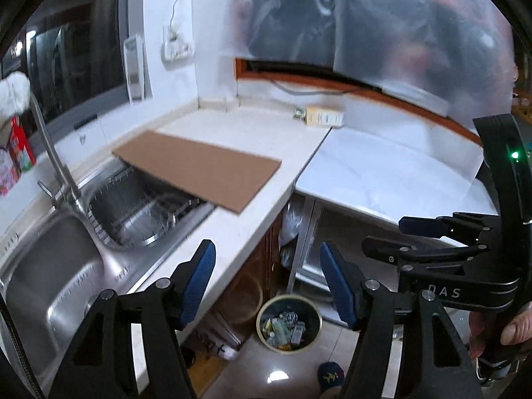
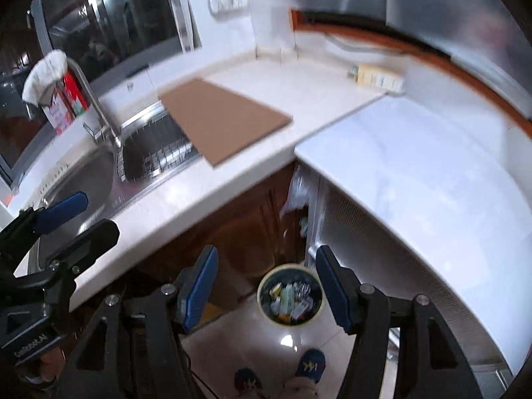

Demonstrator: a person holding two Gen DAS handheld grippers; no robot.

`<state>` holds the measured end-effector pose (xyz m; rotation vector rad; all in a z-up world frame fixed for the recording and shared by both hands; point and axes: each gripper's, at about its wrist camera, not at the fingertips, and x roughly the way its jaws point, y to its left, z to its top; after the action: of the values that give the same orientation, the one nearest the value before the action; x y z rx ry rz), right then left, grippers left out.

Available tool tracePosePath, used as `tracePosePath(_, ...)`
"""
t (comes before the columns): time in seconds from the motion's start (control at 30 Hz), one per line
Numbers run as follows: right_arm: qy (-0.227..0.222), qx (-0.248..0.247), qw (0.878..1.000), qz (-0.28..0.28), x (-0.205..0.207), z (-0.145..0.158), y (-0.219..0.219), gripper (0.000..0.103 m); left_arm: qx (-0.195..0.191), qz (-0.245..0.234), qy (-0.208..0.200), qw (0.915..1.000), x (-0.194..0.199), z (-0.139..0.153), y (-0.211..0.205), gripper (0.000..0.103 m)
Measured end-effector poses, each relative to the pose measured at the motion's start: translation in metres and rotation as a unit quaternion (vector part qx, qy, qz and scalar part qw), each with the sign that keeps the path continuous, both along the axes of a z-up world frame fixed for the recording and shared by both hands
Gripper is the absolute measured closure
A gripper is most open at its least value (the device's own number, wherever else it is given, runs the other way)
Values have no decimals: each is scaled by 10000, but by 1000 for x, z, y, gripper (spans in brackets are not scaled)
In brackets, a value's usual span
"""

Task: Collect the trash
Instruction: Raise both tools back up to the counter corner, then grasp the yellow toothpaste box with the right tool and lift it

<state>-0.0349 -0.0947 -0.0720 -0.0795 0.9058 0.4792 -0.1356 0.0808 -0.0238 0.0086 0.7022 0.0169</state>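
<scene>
A round waste bin (image 1: 288,322) stands on the floor below the counter edge, with several wrappers and bits of plastic inside; it also shows in the right wrist view (image 2: 291,294). My left gripper (image 1: 267,266) is open and empty, held above the bin. My right gripper (image 2: 266,267) is open and empty, also above the bin. The right gripper appears in the left wrist view (image 1: 392,236) at the right. The left gripper appears in the right wrist view (image 2: 99,219) at the left. A small yellow carton (image 1: 322,117) lies at the back of the counter, also in the right wrist view (image 2: 377,78).
A brown cardboard sheet (image 1: 199,169) lies on the white counter (image 1: 252,229), partly over a steel double sink (image 1: 56,279) with a tall tap (image 1: 53,159). A lower white surface (image 2: 415,173) is to the right. Cartons (image 2: 66,99) stand behind the sink. Blue shoes (image 2: 311,364) are on the floor.
</scene>
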Motion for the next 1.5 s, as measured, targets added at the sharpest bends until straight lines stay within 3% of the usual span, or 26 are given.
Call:
tracePosePath(0.37, -751, 23, 9961, -468, -7, 57, -16, 41, -44, -156, -601, 9981, 10, 49, 5, 29)
tracePosePath(0.53, -1000, 31, 9931, -619, 2, 77, -25, 41, -42, -190, -813, 9965, 33, 65, 6, 29)
tracePosePath(0.73, -1180, 94, 9910, -626, 41, 88, -41, 42, 73, -185, -889, 9958, 85, 75, -4, 26)
tracePosePath(0.97, -1411, -183, 9893, -310, 138, 77, -56, 42, 310, -168, -716, 9968, 176, 66, -31, 25)
tracePosePath(1.2, -1375, -819, 9869, 202, 256, 48, -56, 42, 411, -205, -161, 9988, 301, 40, -61, 25)
tracePosePath(1.33, -1184, -1029, 9866, 443, 326, 26, -55, 42, 270, 160, 186, 9993, 376, 21, -58, 25)
tracePosePath(1.5, -1092, -1255, 9828, 805, 387, -1, -43, 42, 192, 540, 462, 9973, 438, 3, -50, 25)
